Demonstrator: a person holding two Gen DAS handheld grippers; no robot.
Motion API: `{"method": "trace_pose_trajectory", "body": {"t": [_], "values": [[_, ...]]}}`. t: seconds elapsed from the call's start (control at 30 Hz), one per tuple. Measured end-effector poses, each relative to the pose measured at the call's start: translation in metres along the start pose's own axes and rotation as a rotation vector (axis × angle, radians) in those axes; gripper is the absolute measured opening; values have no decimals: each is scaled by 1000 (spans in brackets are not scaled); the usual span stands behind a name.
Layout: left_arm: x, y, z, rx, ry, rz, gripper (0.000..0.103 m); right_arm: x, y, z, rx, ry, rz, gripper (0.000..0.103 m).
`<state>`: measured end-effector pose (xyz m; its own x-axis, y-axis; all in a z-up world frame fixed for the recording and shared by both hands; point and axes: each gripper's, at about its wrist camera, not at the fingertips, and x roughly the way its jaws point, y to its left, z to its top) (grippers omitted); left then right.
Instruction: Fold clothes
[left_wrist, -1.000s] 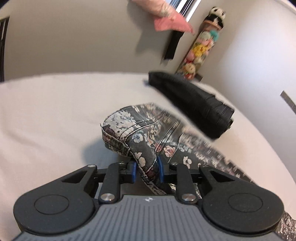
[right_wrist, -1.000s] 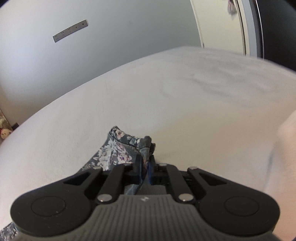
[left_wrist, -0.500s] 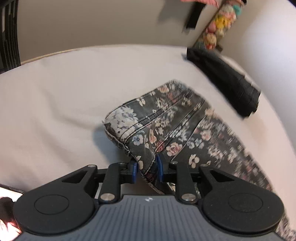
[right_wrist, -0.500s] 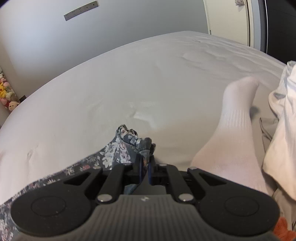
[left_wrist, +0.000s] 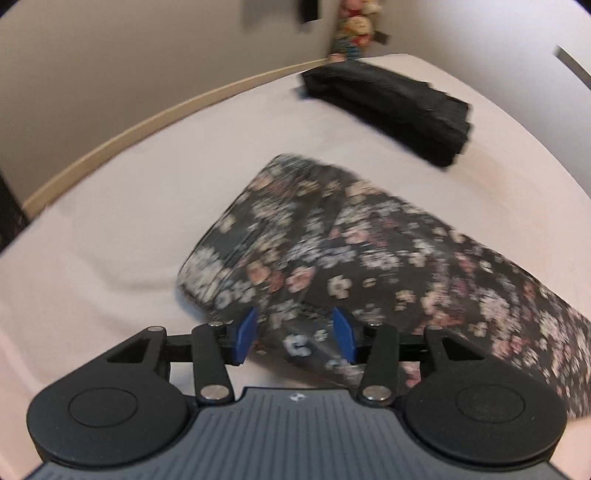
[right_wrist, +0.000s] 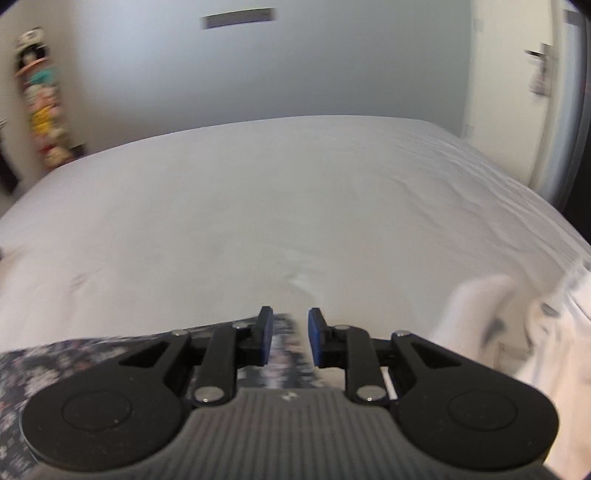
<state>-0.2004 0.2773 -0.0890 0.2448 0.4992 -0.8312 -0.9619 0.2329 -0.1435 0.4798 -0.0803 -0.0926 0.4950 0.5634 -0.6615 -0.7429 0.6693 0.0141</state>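
A dark floral garment (left_wrist: 343, 254) lies folded over on the white bed sheet (left_wrist: 110, 229), stretching from the middle to the right edge in the left wrist view. My left gripper (left_wrist: 295, 334) stands open, its blue pads either side of the garment's near edge. In the right wrist view the same floral garment (right_wrist: 74, 350) lies at the lower left, reaching between the fingers of my right gripper (right_wrist: 290, 334), which is open. Both views are blurred by motion.
A folded black garment (left_wrist: 391, 99) lies at the far side of the bed near a hanging toy column (left_wrist: 351, 22). White clothes (right_wrist: 517, 332) are piled at the right of the right wrist view. Bare sheet (right_wrist: 295, 206) stretches ahead to the wall.
Both grippers have opened and let go of the floral garment, which now lies flatter on the bed. Both cameras have swung, and the white sock has left the right wrist view.
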Motion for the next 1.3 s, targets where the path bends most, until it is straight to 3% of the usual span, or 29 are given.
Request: {"method": "trace_pose_trajectory", "body": {"t": [0.13, 0.3, 0.4, 0.57, 0.77, 0.93, 1.23, 1.27, 1.3], "values": [[-8, -38, 19, 153, -44, -57, 58, 2, 41, -1, -139, 14, 132, 24], [4, -113, 31, 488, -126, -207, 61, 5, 91, -2, -312, 32, 298, 24], [26, -161, 33, 672, -133, -288, 66, 14, 126, -3, -424, 48, 389, 24], [70, -225, 26, 902, -105, -352, 66, 52, 191, -6, -618, 90, 513, 24], [122, -271, 8, 1100, -86, -361, 66, 87, 222, -6, -714, 115, 574, 28], [146, -288, -3, 1155, -57, -382, 64, 100, 224, -5, -758, 141, 588, 34], [151, -293, -7, 1088, -26, -425, 41, 110, 231, -5, -783, 130, 586, 35], [151, -293, -7, 1084, -26, -421, 34, 111, 234, -4, -786, 138, 584, 35], [150, -294, -9, 1086, -32, -416, 20, 111, 236, -3, -788, 148, 583, 31]]}}
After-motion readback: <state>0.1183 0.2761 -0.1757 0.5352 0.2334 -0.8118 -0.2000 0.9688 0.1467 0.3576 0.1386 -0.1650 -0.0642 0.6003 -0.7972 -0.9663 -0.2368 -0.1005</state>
